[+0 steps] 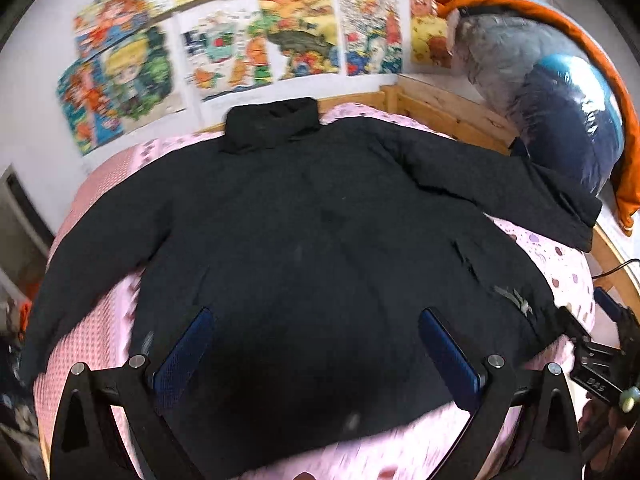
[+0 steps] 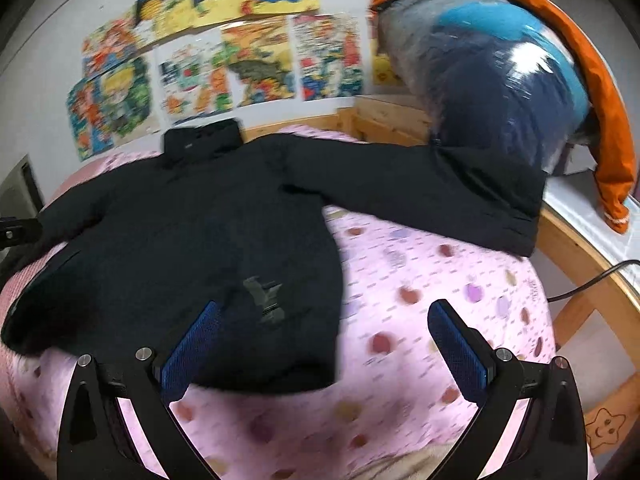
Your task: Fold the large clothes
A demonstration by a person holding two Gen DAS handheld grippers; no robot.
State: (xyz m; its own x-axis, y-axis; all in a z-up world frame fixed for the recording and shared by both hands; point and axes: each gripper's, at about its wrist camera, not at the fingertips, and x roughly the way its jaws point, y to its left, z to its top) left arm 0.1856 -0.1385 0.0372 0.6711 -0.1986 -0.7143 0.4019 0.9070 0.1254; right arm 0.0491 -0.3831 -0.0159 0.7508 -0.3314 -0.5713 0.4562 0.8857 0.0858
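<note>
Black jacket lies flat on the pink bed, sleeves spread. My left tool and right tool hover above, fingers apart, empty.

Black padded jacket; pink bedsheet dotted red and purple; multicoloured cartoon posters at 12 o'clock.

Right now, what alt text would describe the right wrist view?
A black jacket lies spread flat on a pink dotted bedsheet, one sleeve stretched toward a plastic-wrapped bundle. The open right tool hovers over its hem; colourful posters cover the wall.
</note>
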